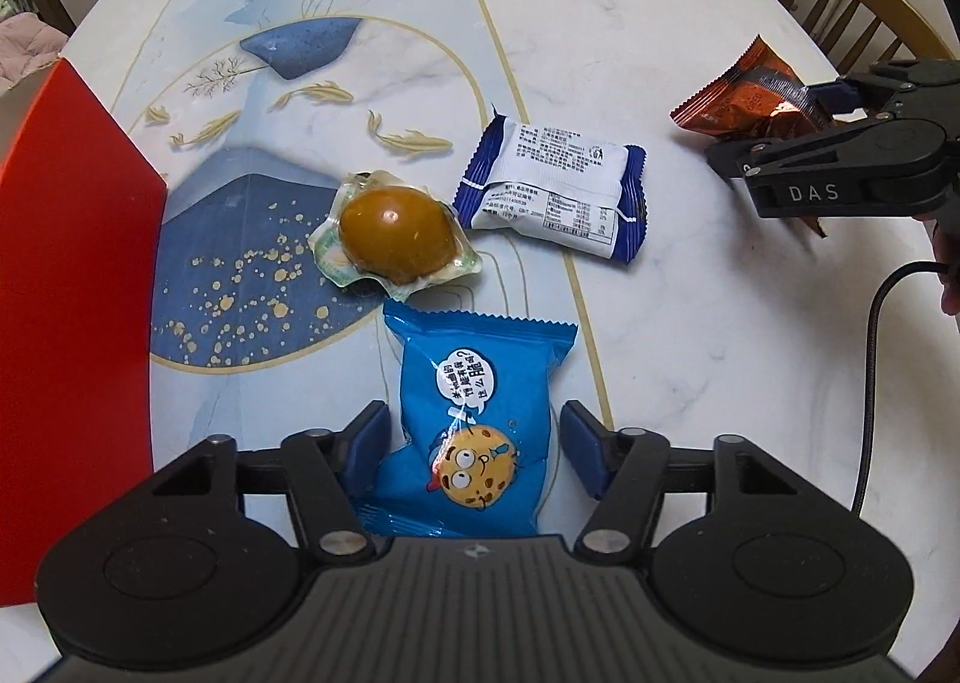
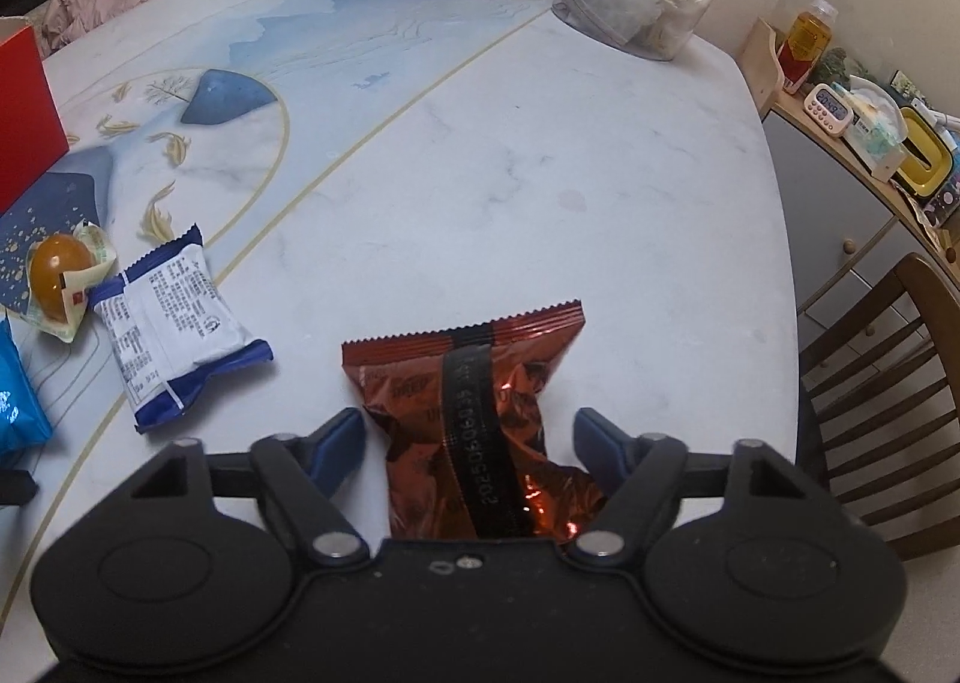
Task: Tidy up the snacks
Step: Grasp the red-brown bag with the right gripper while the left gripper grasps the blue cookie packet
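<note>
The left gripper (image 1: pixel 474 443) has its fingers apart around the blue cookie packet (image 1: pixel 474 431), which lies on the tabletop (image 1: pixel 600 11) near the red box (image 1: pixel 72 275). The right gripper (image 2: pixel 471 437) straddles the copper-red packet (image 2: pixel 480 419), its fingers likewise apart. Between them lie a wrapped brown egg (image 1: pixel 393 233) and a white-and-blue packet (image 1: pixel 552 182).

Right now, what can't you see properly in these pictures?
- Red box: left wrist view, cut off by the left edge; its inside is hidden.
- Blue cookie packet: left wrist view, its near end is hidden under the left gripper.
- Red-brown foil packet: right wrist view, the right gripper covers its near end.
- White and blue packet: print too small to read.
</note>
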Action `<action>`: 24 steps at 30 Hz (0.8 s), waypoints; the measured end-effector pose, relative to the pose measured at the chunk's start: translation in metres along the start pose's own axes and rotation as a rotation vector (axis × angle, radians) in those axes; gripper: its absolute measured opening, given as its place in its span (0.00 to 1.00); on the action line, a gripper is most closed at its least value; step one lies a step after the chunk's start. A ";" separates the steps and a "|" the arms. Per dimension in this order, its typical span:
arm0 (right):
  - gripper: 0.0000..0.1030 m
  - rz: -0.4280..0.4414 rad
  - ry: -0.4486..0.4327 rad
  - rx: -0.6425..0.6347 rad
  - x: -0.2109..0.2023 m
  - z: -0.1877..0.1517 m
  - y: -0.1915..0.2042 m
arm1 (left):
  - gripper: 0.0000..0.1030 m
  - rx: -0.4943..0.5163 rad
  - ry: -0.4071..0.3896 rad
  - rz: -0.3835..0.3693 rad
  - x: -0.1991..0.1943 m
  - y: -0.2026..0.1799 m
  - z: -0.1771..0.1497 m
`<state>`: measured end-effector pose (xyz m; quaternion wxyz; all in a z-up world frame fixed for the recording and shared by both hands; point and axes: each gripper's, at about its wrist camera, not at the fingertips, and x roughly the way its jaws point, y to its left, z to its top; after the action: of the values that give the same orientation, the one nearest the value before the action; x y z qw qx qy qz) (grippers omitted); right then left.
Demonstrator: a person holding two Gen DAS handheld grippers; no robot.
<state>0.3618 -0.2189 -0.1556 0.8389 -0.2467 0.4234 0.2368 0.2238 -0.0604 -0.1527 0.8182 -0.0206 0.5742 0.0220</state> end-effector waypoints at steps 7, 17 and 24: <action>0.56 -0.002 -0.011 0.039 -0.001 -0.002 -0.004 | 0.48 -0.028 -0.016 -0.013 -0.002 0.005 0.001; 0.46 0.014 -0.019 0.145 -0.017 -0.013 -0.010 | 0.40 -0.064 -0.027 -0.045 -0.008 0.011 -0.006; 0.42 0.036 -0.032 0.204 -0.036 -0.026 -0.011 | 0.39 -0.077 -0.042 -0.062 -0.019 0.017 -0.015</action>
<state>0.3341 -0.2501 -0.1366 0.8618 -0.1486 0.4364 0.2116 0.2022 -0.0449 -0.1404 0.8289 -0.0694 0.5548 0.0192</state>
